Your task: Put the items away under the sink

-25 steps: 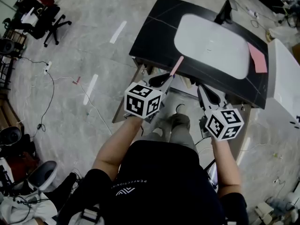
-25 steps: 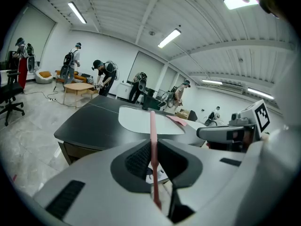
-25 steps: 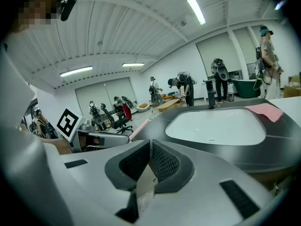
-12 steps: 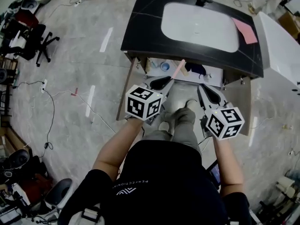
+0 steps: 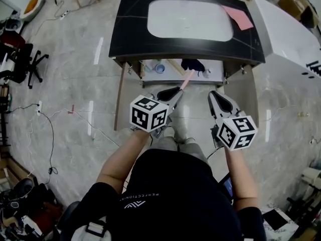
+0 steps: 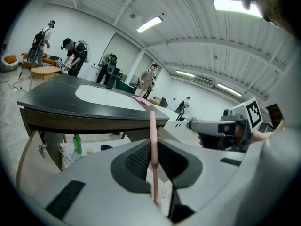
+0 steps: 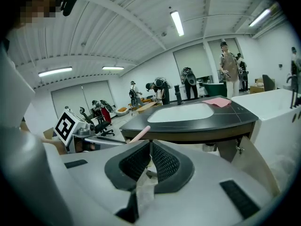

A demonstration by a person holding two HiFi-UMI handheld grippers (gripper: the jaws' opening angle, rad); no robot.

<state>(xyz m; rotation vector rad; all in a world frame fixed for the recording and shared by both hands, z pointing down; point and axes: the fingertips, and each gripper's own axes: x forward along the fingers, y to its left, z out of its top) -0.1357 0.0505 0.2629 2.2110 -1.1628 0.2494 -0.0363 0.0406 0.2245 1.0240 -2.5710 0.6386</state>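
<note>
A black-topped sink cabinet (image 5: pixel 130 29) stands ahead with both doors swung open. On its floor under the basin lie a blue item (image 5: pixel 159 68) and a dark item (image 5: pixel 193 64). My left gripper (image 5: pixel 175 91) is shut on a thin pink stick (image 5: pixel 187 78) that points up toward the opening; the stick (image 6: pixel 152 131) runs upright between the pads. My right gripper (image 5: pixel 217 98) is beside it, a little short of the cabinet. It is shut on a thin clear plastic piece (image 7: pixel 141 187). A green bottle (image 6: pixel 76 144) stands inside at the left.
A pink cloth (image 5: pixel 236 17) lies on the counter's right side, next to the white basin (image 5: pixel 189 20). The open doors (image 5: pixel 120 95) flank the opening. A white tub-like unit (image 5: pixel 291 34) stands to the right. Cables (image 5: pixel 50 119) and chairs are at the left; people work at the back.
The cabinet has shifted up and left in the head view, and more of its inside shows. Both grippers stay side by side, each with its hold unchanged.
</note>
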